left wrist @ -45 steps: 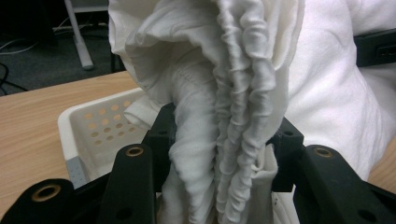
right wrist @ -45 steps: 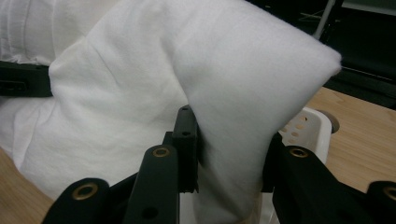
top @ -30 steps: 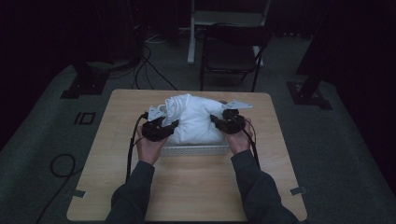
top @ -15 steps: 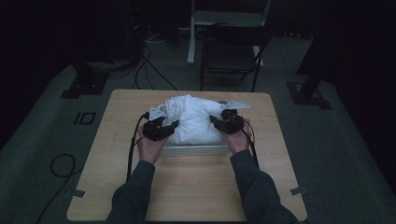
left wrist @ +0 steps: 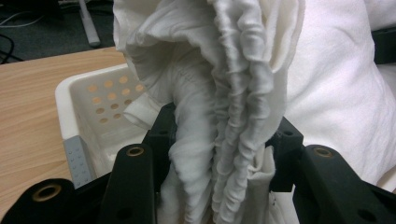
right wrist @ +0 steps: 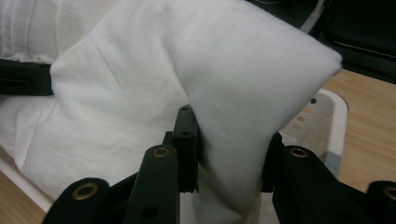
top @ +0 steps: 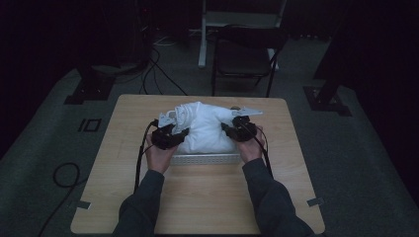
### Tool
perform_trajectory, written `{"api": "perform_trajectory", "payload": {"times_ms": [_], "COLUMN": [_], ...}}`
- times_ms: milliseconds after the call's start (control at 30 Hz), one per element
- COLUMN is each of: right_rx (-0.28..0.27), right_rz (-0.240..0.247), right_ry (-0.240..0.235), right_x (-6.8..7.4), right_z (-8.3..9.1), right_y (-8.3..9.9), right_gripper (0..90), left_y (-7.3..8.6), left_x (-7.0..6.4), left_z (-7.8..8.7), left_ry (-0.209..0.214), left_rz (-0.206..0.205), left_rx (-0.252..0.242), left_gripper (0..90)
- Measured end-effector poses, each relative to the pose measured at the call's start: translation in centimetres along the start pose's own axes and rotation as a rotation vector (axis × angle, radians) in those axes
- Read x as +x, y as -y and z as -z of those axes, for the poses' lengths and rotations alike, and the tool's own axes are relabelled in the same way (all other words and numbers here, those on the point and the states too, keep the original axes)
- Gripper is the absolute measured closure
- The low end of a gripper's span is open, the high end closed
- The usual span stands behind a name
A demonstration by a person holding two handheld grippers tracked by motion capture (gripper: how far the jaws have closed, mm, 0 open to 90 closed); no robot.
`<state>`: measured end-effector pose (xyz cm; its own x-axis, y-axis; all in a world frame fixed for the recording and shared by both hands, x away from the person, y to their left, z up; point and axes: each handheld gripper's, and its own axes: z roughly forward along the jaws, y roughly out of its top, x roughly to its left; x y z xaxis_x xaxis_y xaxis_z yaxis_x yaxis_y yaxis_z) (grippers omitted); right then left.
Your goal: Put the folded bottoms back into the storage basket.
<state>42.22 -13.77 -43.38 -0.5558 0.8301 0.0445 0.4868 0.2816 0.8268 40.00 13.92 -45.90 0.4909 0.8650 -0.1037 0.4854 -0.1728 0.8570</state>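
Cloth [top: 205,129]: white, heaped in the perforated basket [top: 207,159] mid-table.
Left gripper [left wrist: 219,154]: jaws clamped on a gathered fold.
Right gripper [right wrist: 231,154]: jaws pinching a smooth corner.
Risk: your uneven lift could drag the basket — or slip a fold.
Writing: none legible.

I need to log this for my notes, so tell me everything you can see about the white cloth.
The white cloth is soft, crumpled fabric, heaped in a white perforated basket on the wooden table. One bunched, gathered edge is pinched by the left hand-held gripper; a smooth fold is pinched by the right hand-held gripper. It bulges above the basket's rim.
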Motion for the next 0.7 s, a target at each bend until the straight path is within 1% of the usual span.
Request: {"api": "perform_trajectory", "payload": {"times_ms": [500, 700], "right_rx": [0.014, 0.022], "right_rz": [0.004, 0.007], "right_ry": [0.010, 0.014], "right_x": [-0.05, -0.03], "right_z": [-0.65, -1.02], "right_y": [0.24, 0.37], "right_gripper": [70.2, 70.2], "left_y": [0.37, 0.53], "left_x": [0.15, 0.30], "left_z": [-0.45, -0.67], "left_ry": [-0.001, -0.002], "left_rz": [0.007, 0.008], "left_rx": [0.012, 0.026], "left_gripper": [55.6, 55.6]}}
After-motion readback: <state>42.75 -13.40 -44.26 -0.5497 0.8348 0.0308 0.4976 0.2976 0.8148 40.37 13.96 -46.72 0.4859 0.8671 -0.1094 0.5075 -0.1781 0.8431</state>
